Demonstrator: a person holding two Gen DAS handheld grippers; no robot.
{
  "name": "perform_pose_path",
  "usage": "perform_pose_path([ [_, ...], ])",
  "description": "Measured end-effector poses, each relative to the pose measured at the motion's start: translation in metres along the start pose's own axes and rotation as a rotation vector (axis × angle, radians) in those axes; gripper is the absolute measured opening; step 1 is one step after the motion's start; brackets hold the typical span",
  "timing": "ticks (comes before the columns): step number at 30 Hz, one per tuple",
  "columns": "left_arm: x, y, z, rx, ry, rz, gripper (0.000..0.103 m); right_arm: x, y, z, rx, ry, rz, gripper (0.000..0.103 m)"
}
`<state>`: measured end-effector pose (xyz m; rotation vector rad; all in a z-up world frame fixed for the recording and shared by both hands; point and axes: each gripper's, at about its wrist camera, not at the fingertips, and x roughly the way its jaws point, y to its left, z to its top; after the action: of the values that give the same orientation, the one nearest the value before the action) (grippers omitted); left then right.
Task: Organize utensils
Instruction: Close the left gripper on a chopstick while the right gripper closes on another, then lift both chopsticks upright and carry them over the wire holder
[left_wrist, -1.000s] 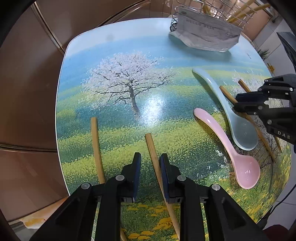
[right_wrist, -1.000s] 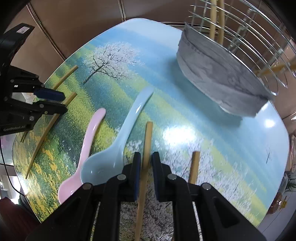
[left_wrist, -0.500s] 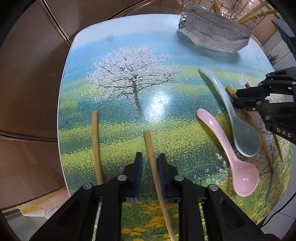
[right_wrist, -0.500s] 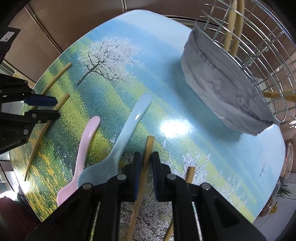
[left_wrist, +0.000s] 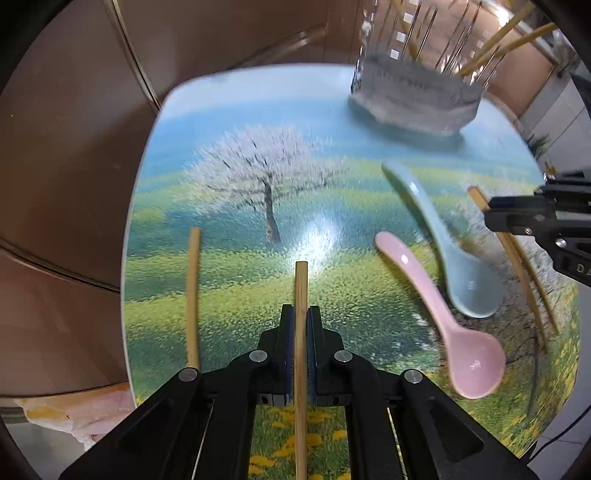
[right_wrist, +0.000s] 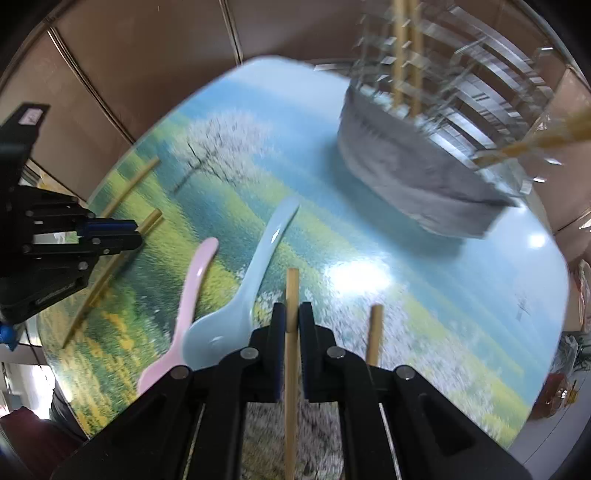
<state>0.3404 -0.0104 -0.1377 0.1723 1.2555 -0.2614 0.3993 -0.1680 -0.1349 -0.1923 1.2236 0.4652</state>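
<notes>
Left gripper (left_wrist: 301, 314), lower centre, clamping tight on one bamboo chopstick (left_wrist: 301, 288); right gripper (right_wrist: 291, 314) likewise pinching another chopstick (right_wrist: 291, 291). Wire utensil basket (right_wrist: 443, 122) waiting upper right. Risking thin sticks pivoting or slipping mid-carry, snagging on basket wires.

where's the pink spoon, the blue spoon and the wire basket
pink spoon (left_wrist: 476, 363), left wrist view, on its bowl
blue spoon (left_wrist: 471, 286), left wrist view, on its bowl
wire basket (right_wrist: 417, 173), right wrist view, on its grey liner wall
</notes>
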Motion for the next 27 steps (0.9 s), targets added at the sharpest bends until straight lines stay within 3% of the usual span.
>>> perform_pose_path([
  [8,-0.081,-0.011,-0.034,-0.014,-0.249,0.026,0.006,-0.083,0.019,-0.054,0.029,-0.247,0.032,0.006],
  [15,-0.123,-0.017,-0.07,-0.05,-0.4,0.031,0.006,-0.132,0.048,-0.1,0.058,-0.394,0.031,0.006],
  [27,-0.187,-0.048,-0.096,0.007,-0.598,0.077,0.006,-0.2,0.077,-0.123,0.058,-0.548,-0.027,0.006],
])
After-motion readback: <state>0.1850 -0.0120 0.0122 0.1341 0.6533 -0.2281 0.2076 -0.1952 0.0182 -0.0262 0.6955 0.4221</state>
